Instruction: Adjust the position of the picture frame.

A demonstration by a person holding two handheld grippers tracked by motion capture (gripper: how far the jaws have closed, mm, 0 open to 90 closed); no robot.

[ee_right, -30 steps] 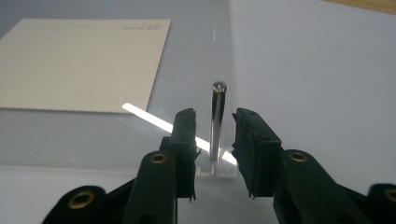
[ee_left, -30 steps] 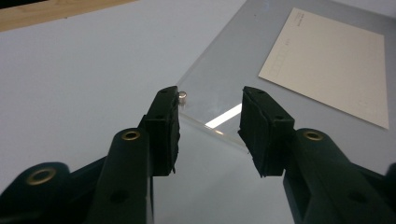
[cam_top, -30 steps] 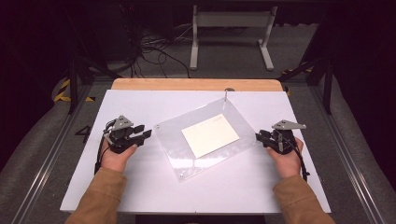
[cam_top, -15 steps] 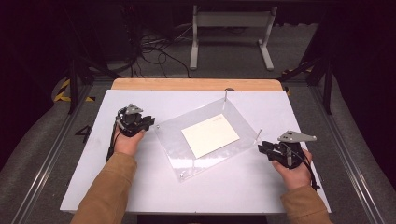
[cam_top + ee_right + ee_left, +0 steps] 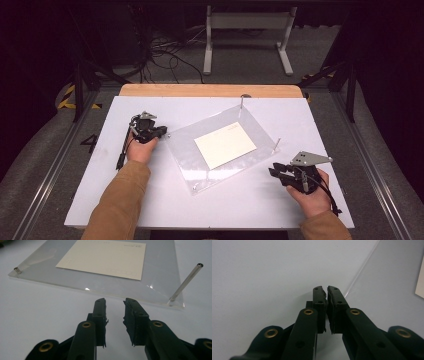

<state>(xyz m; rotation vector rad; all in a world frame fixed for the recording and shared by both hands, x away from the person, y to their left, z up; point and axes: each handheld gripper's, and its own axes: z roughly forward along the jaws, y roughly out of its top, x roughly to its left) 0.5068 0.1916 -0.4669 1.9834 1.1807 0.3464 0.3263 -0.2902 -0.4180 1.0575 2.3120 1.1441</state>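
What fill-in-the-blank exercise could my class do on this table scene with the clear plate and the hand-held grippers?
1. The cream sheet lies on a clear ____ plate.
2. Thin metal ____ stand upright at some of the plate's corners.
3. The jaws of the left hand-held gripper are ____.
4. The right hand-held gripper has ____ between its jaws.

Missing words: plastic; pins; shut; nothing

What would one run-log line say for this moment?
left claw: shut, beside clear sheet | right claw: open, facing sheet edge | card: on sheet
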